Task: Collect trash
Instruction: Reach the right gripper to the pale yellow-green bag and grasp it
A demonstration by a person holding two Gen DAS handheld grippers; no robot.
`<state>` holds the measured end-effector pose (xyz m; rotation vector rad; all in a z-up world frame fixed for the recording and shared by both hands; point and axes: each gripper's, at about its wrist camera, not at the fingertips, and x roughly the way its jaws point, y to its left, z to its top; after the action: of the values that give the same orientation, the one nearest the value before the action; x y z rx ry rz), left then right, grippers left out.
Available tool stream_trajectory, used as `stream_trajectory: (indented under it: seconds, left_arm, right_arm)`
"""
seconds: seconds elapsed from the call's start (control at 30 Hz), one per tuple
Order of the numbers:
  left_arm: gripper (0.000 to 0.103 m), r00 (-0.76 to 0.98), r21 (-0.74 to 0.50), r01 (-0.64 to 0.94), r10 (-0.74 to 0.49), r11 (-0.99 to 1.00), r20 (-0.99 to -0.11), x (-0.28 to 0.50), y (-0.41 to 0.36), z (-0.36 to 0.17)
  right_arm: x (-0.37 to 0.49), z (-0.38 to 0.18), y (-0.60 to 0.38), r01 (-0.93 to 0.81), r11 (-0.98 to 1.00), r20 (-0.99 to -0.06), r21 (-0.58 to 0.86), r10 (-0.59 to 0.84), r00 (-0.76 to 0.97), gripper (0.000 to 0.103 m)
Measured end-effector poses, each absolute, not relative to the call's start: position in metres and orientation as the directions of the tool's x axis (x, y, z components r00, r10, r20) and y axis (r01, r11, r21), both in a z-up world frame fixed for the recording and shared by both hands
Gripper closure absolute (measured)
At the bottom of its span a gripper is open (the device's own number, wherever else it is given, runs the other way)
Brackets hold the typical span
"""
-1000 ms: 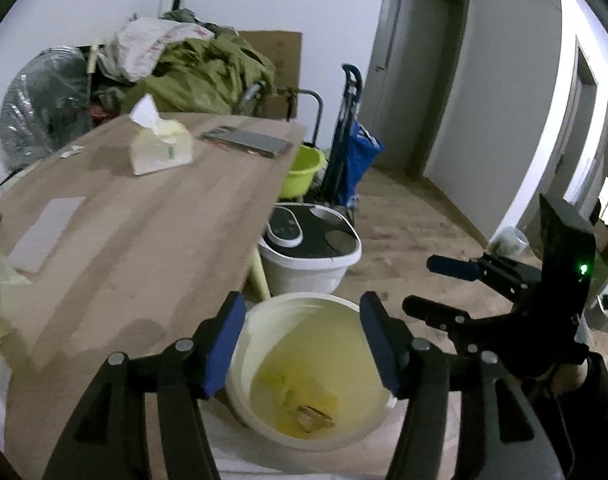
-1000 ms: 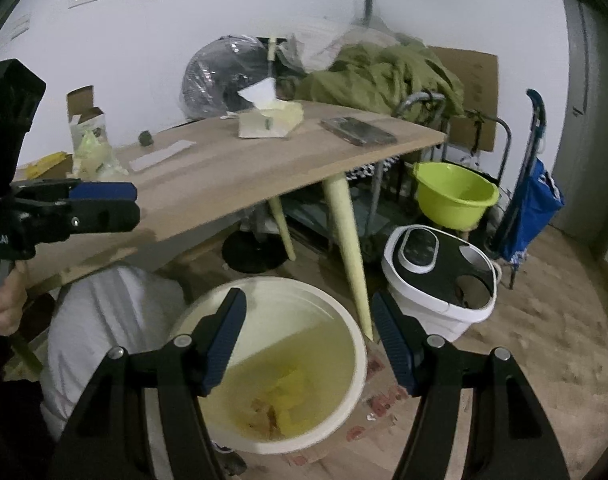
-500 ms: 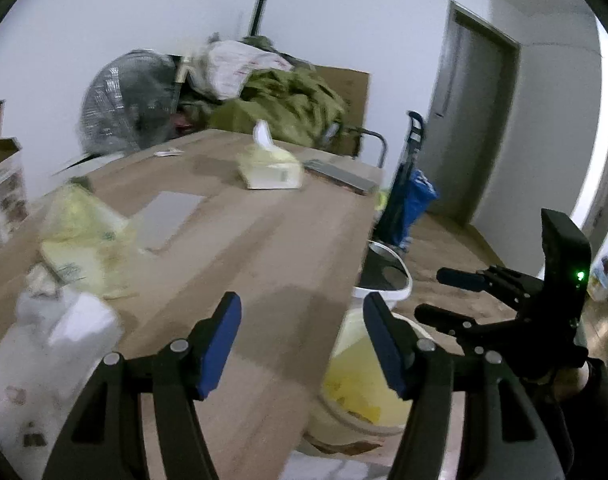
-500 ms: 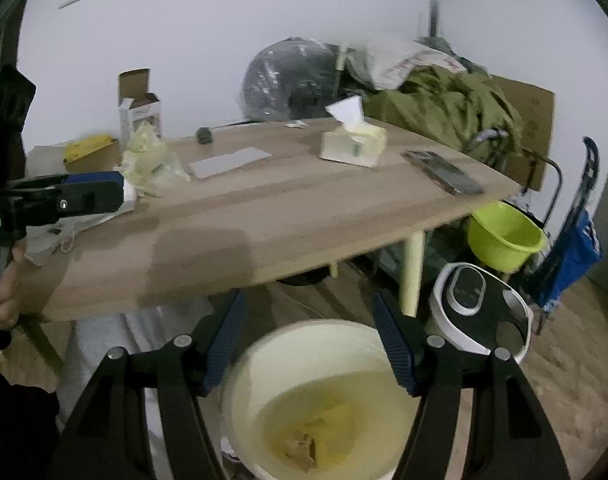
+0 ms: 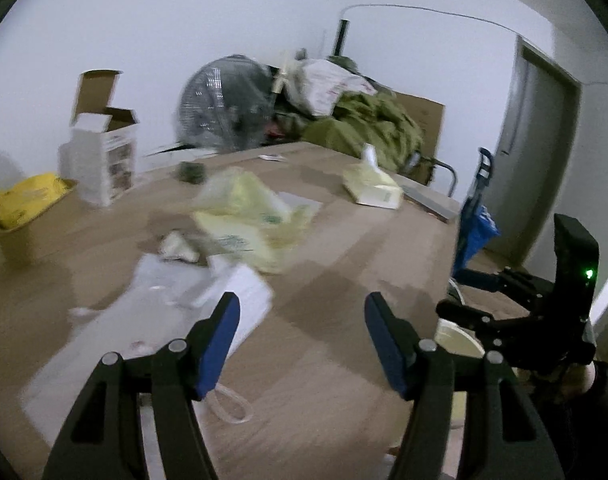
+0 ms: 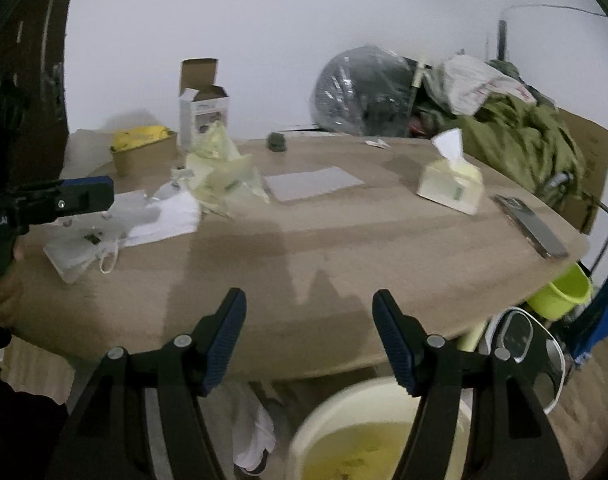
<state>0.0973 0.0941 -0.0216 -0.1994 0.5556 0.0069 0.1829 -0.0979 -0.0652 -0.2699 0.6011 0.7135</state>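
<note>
Wooden table point(image 6: 304, 264) | one bin point(image 6: 344, 432) | left gripper point(image 5: 300, 320), right gripper point(image 6: 309, 320) apart, empty

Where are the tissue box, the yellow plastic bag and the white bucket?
tissue box point(image 6: 450, 188), right wrist view, on its front side.
yellow plastic bag point(image 6: 224, 176), right wrist view, on its crumpled middle.
white bucket point(image 6: 344, 404), right wrist view, on its near rim.

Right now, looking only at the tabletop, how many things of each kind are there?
Plastic bags: 2, yellow bag and white bag
Boxes: 2, white carton and brown box
Tissue packs: 1, tissue pack
Phones: 1, phone
Grey sheets: 1, grey sheet
Small dark lumps: 1, dark lump
Total: 8
</note>
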Motion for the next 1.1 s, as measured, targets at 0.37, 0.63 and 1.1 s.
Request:
stream_trajectory:
  seconds: [0.37,0.63,1.1]
  left_arm:
    - [0.037,0.846,-0.183,-0.237,0.11,0.954,-0.522,0.062,0.146,-0.023]
    - [0.036,0.821,-0.181,-0.354,0.212,0.918,-0.53,0.039,0.177,-0.023]
    - [0.028,0.75,-0.225,-0.479,0.262,0.848,-0.608,0.015,0.218,-0.042]
  right_arm:
    - [0.193,-0.059,-0.046,-0.766,0.643,-0.579,-0.025,0.615,0.535,0.039]
    - [0.213,-0.054,-0.008,-0.8,0.6,-0.571,-0.011,0.653,0.498,0.039]
    - [0.255,-0.054,0.066,-0.821,0.569,-0.617,0.035,0.659,0.43,0.026]
